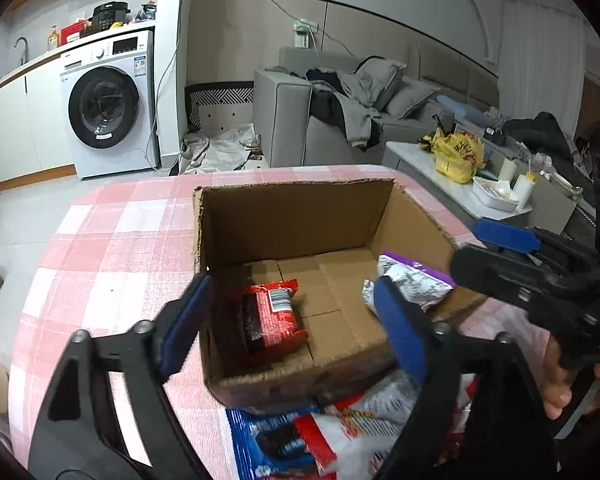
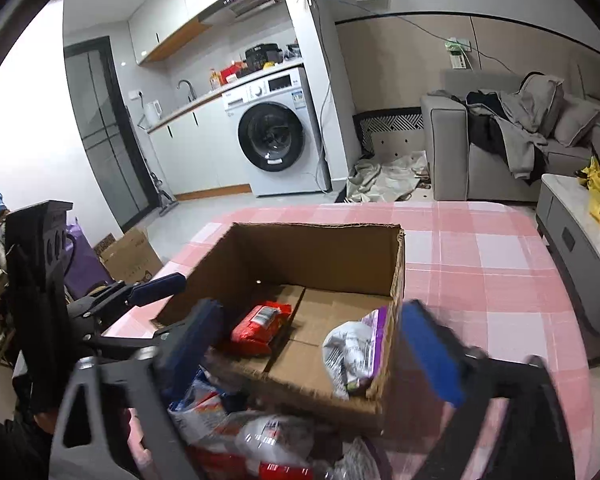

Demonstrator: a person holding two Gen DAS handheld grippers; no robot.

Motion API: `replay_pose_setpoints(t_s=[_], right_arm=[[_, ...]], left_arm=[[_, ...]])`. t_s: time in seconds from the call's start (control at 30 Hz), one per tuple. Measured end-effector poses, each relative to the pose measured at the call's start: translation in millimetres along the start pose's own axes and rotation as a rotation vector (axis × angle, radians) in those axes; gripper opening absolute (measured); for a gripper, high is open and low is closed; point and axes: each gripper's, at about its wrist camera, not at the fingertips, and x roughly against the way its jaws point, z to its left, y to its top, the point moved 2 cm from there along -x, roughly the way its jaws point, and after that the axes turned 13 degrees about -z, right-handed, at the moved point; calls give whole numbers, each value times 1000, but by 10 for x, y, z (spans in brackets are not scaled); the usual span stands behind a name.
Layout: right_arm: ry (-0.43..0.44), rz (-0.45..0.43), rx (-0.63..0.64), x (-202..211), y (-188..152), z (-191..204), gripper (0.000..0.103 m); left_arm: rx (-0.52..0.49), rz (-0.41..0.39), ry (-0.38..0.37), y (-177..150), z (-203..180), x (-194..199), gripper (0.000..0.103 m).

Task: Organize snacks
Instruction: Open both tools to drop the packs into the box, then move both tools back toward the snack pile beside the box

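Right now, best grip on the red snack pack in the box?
Probably pinch the red snack pack across its short width at mid-body, coming straight down through the cardboard box's open top. It lies flat on the floor, clear of the walls and the purple-edged bag.

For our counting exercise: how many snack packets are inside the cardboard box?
2: a red packet on the floor of the cardboard box at its left, and a silver-and-purple packet against its right wall. None seems hidden.

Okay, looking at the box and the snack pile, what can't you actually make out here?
- Snack pile: left wrist view, cut off by the bottom edge and covered by the left tool.
- Silver-purple packet: right wrist view, lower end behind the cardboard box wall.
- Packet labels: too small and blurred.
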Motion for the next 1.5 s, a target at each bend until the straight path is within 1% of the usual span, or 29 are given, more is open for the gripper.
replay_pose_setpoints(t_s=[0.03,0.1,0.13,0.17,0.37,0.67,0.8,1.0,1.17,1.4,1.5], right_arm=[[2,-11,3,78,0,8,103],[-12,-19,16,173,-8,22,103],[-24,-24,26,236,-20,28,103],[-25,-27,28,271,-29,30,103],[-40,-39,15,539,-108,18,103],[-59,-41,27,859,-245,77,103],[-75,-34,36,941,-307,84,103],[-76,-22,37,1003,-410,88,103],[-104,-3,49,1035,-458,67,103],[-131,60,46,993,-585,-73,103],[-142,85,26,941,-633,-158,103]], left_arm=[[0,0,-2,2,-8,71,84],[-1,-1,4,-11,-15,193,92],[-2,-8,12,-21,-15,265,101],[-4,-20,21,-36,-23,351,102],[-7,-34,42,-131,-1,754,102],[-6,-23,73,-381,123,1234,102],[17,-26,78,-477,175,1385,102],[7,-10,81,-566,164,1423,102],[5,1,89,-628,166,1468,102],[3,31,86,-675,140,1401,102],[2,43,79,-678,129,1368,102]])
